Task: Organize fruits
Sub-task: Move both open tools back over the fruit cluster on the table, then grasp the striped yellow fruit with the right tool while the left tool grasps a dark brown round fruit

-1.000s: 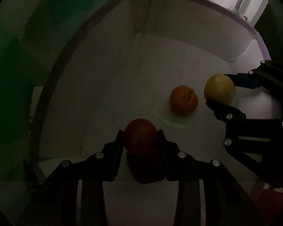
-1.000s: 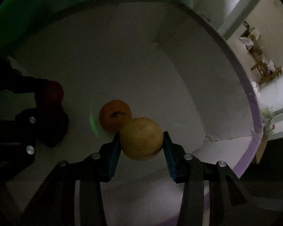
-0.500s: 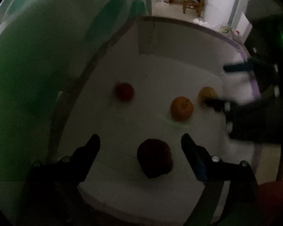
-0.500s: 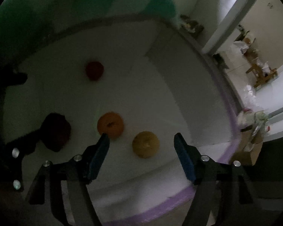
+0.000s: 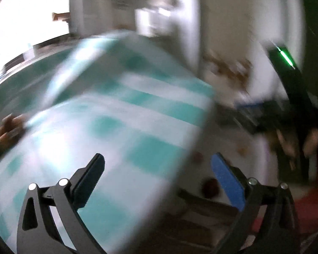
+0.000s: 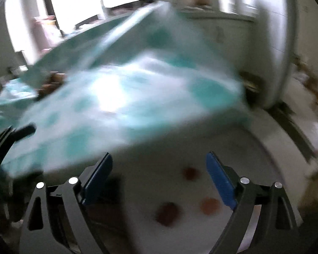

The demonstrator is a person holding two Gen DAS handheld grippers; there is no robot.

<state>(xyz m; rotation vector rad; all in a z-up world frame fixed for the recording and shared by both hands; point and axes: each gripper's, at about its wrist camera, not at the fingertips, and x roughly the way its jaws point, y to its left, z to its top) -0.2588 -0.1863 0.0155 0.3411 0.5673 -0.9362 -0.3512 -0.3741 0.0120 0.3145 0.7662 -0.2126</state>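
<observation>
On the left, the left gripper (image 5: 158, 176) is opening its jaws, with nothing held between them; most of its view is filled by a blurred teal-and-white checked cloth (image 5: 116, 127), and the white box (image 5: 229, 148) lies off to the right of its fingers, with one dark red fruit (image 5: 209, 188) just inside the blue pad and a smaller red one (image 5: 198, 156) beyond it. On the right, the right gripper (image 6: 159, 178) is also opening and empty, and it looks almost straight down into the box: a small red fruit (image 6: 190, 173) sits between its fingers, and a dark red fruit (image 6: 167, 213) and an orange (image 6: 209, 205) lie nearer, side by side. Judging by this, the fruits lie below both hands, and the right hand seems better lined up with them; any further fruit would need the left hand, though blur hides what lies on the cloth.
</observation>
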